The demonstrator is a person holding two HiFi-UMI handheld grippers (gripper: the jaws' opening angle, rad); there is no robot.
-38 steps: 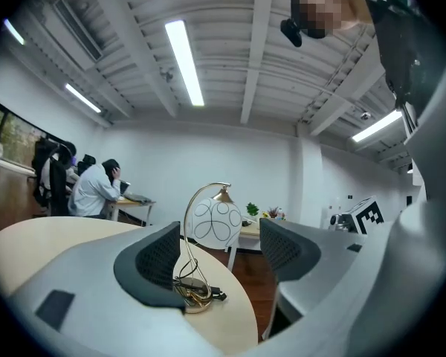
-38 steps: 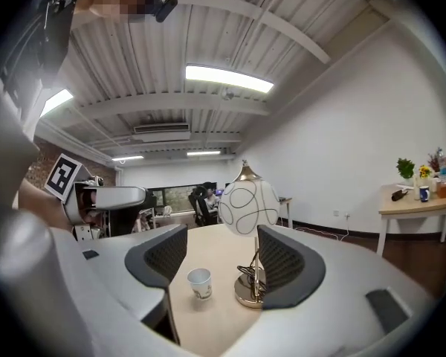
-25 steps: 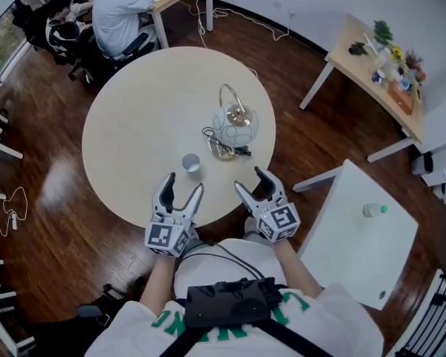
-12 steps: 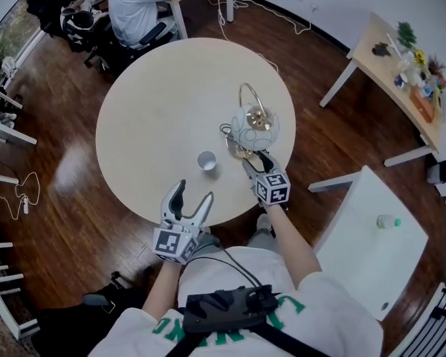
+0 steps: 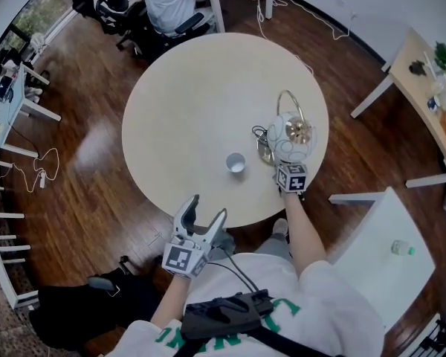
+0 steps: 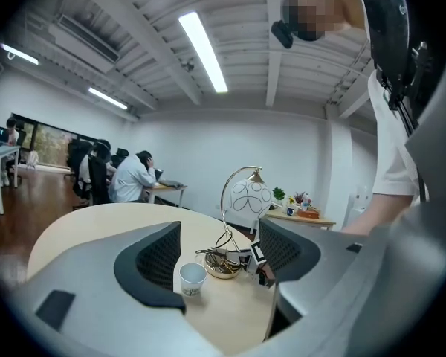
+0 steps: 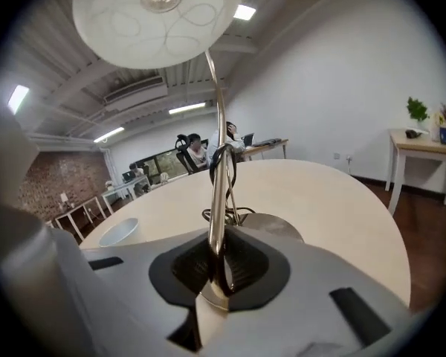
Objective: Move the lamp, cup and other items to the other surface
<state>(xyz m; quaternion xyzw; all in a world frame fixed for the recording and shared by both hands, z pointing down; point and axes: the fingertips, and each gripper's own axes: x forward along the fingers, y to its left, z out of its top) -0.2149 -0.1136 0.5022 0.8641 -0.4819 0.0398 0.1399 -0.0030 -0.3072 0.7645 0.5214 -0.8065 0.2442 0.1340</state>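
Right gripper view: lamp (image 7: 216,162) stem inside right claw (image 7: 219,265), freshly clenched around it.

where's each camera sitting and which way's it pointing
Head view: on the person's head, steeply down at the round table; arms, left gripper, right gripper show.
Left gripper view: on that gripper, looking across the table between open jaws; torso at right.
Right gripper view: on that gripper, facing the lamp stem its jaws just closed on.
All show lamp, cup.

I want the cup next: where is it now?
In the head view the cup stands on the round table, left of the lamp, ahead of the left gripper.
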